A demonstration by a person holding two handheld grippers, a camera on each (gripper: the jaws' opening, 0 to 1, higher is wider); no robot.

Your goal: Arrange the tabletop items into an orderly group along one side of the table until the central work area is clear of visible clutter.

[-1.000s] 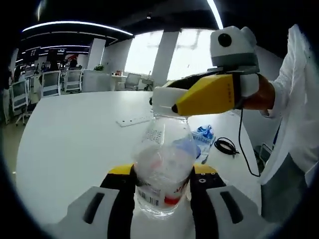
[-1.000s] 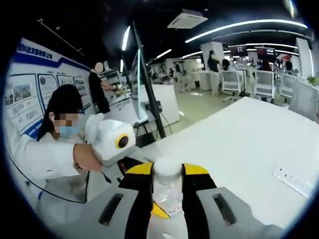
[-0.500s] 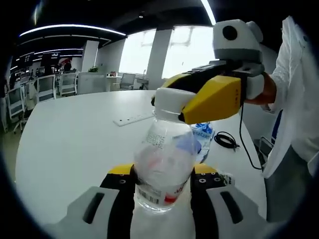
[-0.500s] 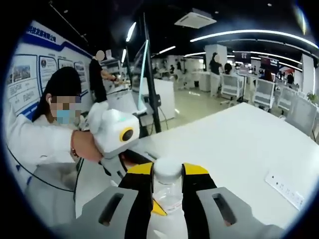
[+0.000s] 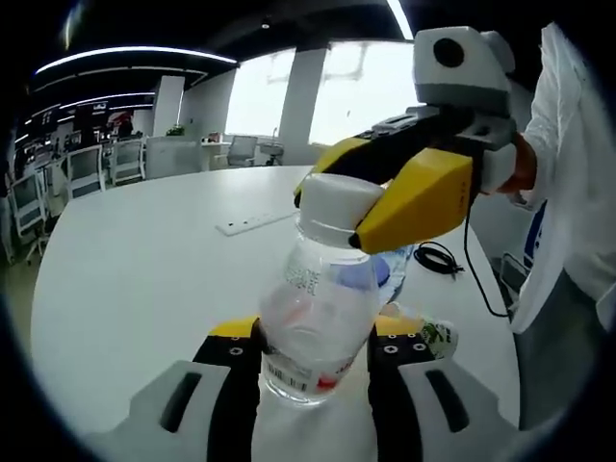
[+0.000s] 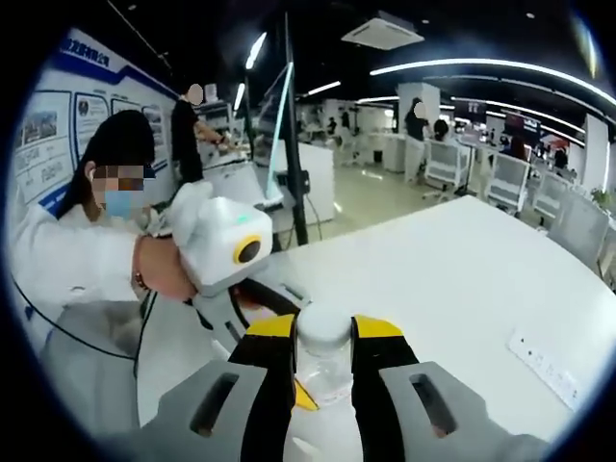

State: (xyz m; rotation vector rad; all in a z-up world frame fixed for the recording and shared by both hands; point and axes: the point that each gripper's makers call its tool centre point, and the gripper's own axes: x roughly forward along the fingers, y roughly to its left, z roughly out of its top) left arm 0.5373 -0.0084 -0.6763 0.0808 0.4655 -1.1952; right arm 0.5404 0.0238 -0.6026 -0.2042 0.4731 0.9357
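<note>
Left gripper (image 5: 313,351) clamped the clear plastic bottle (image 5: 313,318) at its body, off the table (image 5: 135,250); right gripper (image 6: 322,342) pinched its white cap (image 5: 332,204). Power strip (image 5: 252,223), black cable (image 5: 438,284) and blue packet (image 5: 393,269) weren't grouped yet; most tidying remained.

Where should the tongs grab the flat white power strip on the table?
Across the narrow width of the flat white power strip, near its middle, coming straight down from above. It lies flat on the white table, so its long thin sides are the easiest to pinch.
</note>
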